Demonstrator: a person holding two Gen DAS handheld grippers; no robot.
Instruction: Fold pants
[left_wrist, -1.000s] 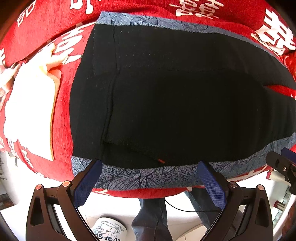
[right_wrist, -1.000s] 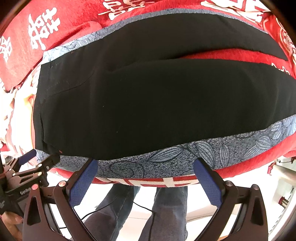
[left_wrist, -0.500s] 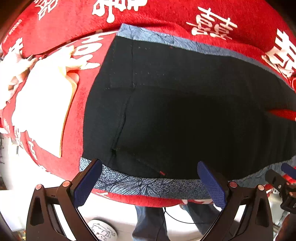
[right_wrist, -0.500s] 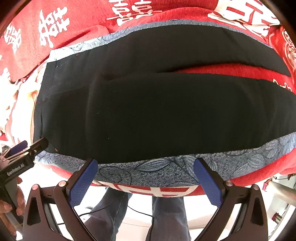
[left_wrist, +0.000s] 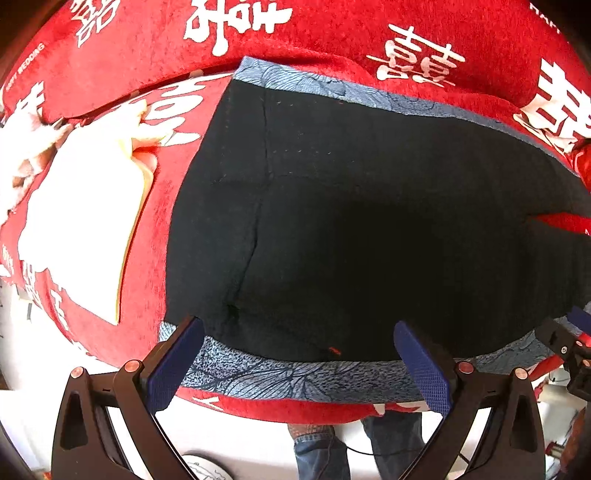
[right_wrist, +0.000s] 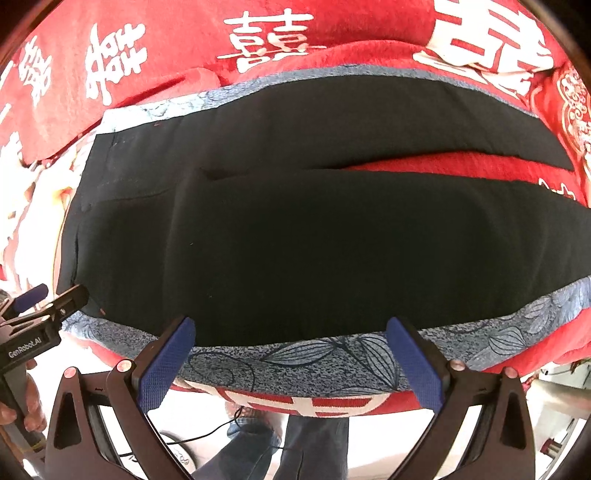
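Black pants (left_wrist: 351, 229) with blue-grey patterned side stripes lie flat on a red cloth with white characters (left_wrist: 295, 33). The waist is at the left, the two legs run to the right (right_wrist: 332, 240). My left gripper (left_wrist: 299, 363) is open over the near side stripe close to the waist. My right gripper (right_wrist: 291, 363) is open over the near stripe (right_wrist: 314, 358) of the nearer leg. The left gripper also shows at the left edge of the right wrist view (right_wrist: 48, 302), the right one at the right edge of the left wrist view (left_wrist: 569, 332).
A folded cream-white cloth (left_wrist: 81, 221) lies on the red cover left of the waist. The cover's near edge (right_wrist: 295, 402) drops off just below the pants. Below it stand a person's jeans-clad legs (right_wrist: 295, 443) on a white floor.
Both grippers have moved forward and down toward the near edge of the pants. Both jaws stay open and touch nothing.
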